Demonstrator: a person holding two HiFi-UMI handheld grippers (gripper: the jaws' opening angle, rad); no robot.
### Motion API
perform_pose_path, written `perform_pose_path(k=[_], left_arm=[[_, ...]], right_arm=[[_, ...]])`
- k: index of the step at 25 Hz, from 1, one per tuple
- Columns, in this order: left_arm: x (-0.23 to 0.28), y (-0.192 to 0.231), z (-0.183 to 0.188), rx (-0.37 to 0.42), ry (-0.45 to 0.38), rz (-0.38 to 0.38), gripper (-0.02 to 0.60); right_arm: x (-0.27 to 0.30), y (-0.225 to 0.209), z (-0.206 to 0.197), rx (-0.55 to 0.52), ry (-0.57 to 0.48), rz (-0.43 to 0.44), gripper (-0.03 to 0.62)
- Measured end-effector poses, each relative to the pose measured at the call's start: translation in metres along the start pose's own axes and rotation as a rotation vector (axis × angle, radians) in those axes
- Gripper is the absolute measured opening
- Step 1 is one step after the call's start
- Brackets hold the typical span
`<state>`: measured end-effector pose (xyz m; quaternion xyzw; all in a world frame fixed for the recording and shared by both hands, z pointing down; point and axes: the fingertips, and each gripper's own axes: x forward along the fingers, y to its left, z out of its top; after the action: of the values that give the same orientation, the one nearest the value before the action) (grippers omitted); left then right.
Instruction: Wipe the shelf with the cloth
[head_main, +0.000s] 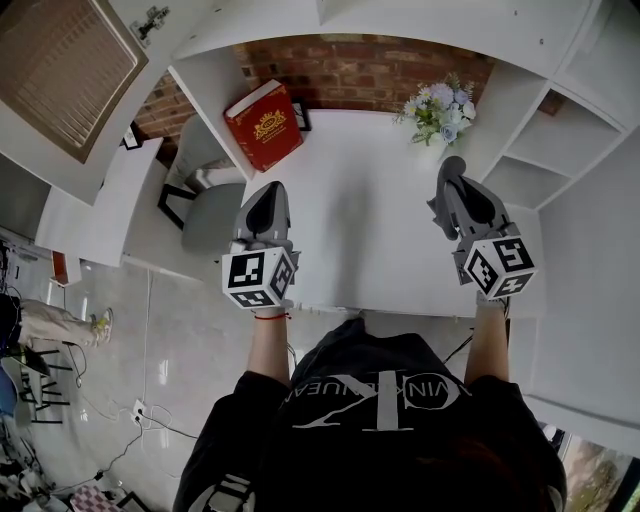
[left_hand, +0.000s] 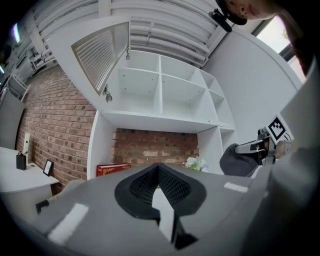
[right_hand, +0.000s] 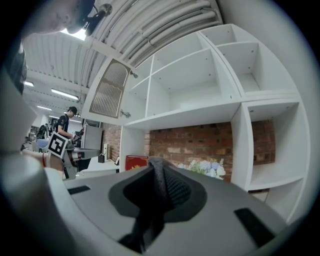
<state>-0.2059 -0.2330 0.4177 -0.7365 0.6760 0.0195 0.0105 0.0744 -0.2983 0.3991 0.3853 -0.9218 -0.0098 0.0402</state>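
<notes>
The white shelf surface (head_main: 370, 200) lies in front of me, with a brick wall behind it. My right gripper (head_main: 452, 165) hovers over its right side, shut on a dark grey cloth (right_hand: 159, 185) that bunches between the jaws. From the left gripper view the cloth (left_hand: 236, 161) shows as a grey lump at that gripper's front. My left gripper (head_main: 268, 188) hangs over the shelf's left front part. Its tips meet with nothing between them (left_hand: 159, 167).
A red book (head_main: 263, 124) leans at the back left and a bunch of pale flowers (head_main: 438, 108) stands at the back right. White side cubbies (head_main: 545, 150) rise at the right. A grey chair (head_main: 205, 215) stands left of the shelf. Upper compartments and a louvered door (left_hand: 100, 55) hang overhead.
</notes>
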Motion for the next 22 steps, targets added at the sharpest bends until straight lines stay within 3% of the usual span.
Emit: perform_pose_path(k=[22], left_arm=[[0.009,0.004,0.017,0.001,-0.026,-0.033,0.011]], right_arm=[[0.004,0.000,0.000,0.012,-0.015,-0.014,0.060]])
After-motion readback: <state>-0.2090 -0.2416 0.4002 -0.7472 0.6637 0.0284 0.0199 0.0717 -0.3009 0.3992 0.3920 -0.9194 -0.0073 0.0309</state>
